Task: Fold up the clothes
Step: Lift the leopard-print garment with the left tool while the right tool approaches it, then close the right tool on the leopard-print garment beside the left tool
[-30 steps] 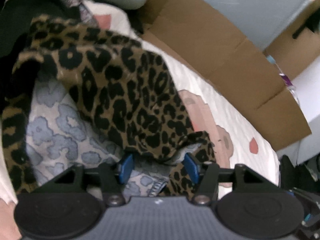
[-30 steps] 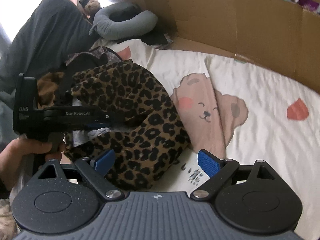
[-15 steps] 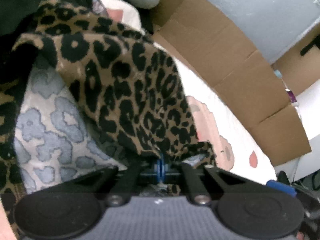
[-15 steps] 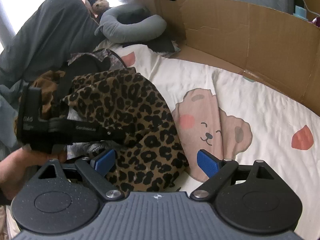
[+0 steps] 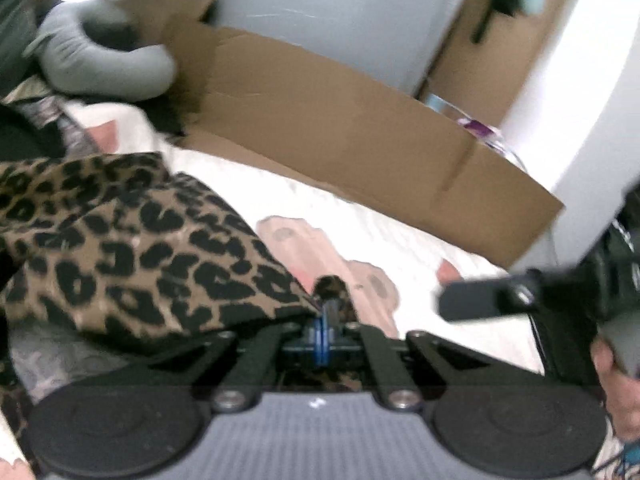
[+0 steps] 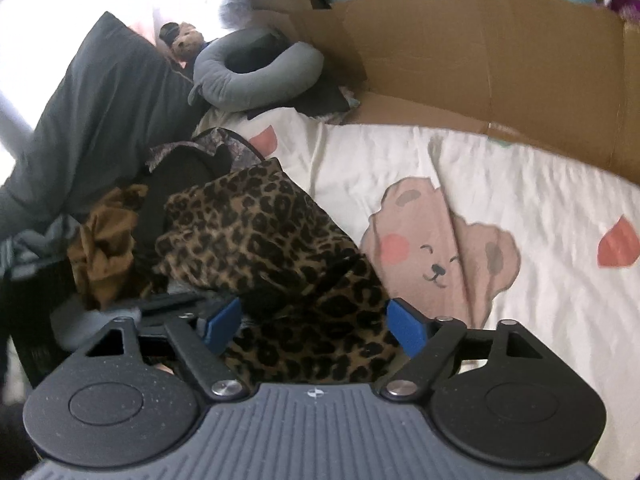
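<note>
A leopard-print garment (image 5: 132,248) lies bunched on the white bear-print bedsheet (image 5: 400,236). My left gripper (image 5: 324,320) is shut on an edge of that garment, which stretches away to the left. In the right wrist view the same leopard-print garment (image 6: 272,240) spreads from the centre down between the blue pads. My right gripper (image 6: 316,326) stands open, with the cloth lying between its fingers but not clamped. The right gripper's black body also shows at the right edge of the left wrist view, held by a hand (image 5: 616,376).
A cardboard wall (image 6: 500,64) runs along the bed's far side. A grey neck pillow (image 6: 256,76), a dark grey pillow (image 6: 104,120), a soft toy (image 6: 182,42) and a heap of other clothes (image 6: 104,252) sit at the left. The bear print (image 6: 436,248) lies to the right.
My left gripper went from open to shut on the leopard garment's edge, then pulled it to the right. My right gripper moved in over the garment, still open.
</note>
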The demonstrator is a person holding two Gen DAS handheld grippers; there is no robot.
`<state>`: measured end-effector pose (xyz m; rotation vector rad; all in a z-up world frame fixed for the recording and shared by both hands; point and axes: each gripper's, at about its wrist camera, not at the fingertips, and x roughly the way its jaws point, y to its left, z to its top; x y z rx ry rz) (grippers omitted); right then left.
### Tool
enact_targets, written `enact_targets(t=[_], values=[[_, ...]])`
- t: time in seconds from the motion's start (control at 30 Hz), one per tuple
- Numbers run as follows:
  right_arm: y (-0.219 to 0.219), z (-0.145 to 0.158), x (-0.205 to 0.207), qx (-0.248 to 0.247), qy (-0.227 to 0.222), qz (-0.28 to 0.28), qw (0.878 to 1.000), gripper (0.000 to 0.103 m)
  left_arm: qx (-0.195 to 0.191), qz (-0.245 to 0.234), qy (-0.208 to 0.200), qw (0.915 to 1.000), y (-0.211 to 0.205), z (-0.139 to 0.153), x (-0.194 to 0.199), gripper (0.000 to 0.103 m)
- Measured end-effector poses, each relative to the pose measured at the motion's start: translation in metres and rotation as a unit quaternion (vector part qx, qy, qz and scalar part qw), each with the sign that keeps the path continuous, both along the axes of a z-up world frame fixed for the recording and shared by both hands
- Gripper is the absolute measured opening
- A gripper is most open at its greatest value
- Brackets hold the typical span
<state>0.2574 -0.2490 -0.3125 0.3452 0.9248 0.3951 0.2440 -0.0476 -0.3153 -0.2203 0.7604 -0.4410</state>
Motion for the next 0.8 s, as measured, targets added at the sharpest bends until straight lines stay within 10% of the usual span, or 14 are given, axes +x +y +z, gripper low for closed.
enact_targets(t=[0.53,0.8], values=[[-0.002,-0.025,-0.001,0.039,0.084,0.004,0.996,0.054,0.025,-0.116,-0.027,0.9926,-0.057,0.001,-0.047,0.001],[-0.010,-0.039,-0.007,0.039,0.111,0.006,0.993,0.008,0.039,-0.152,-0.035,0.9870,-0.069,0.003,-0.062,0.001]])
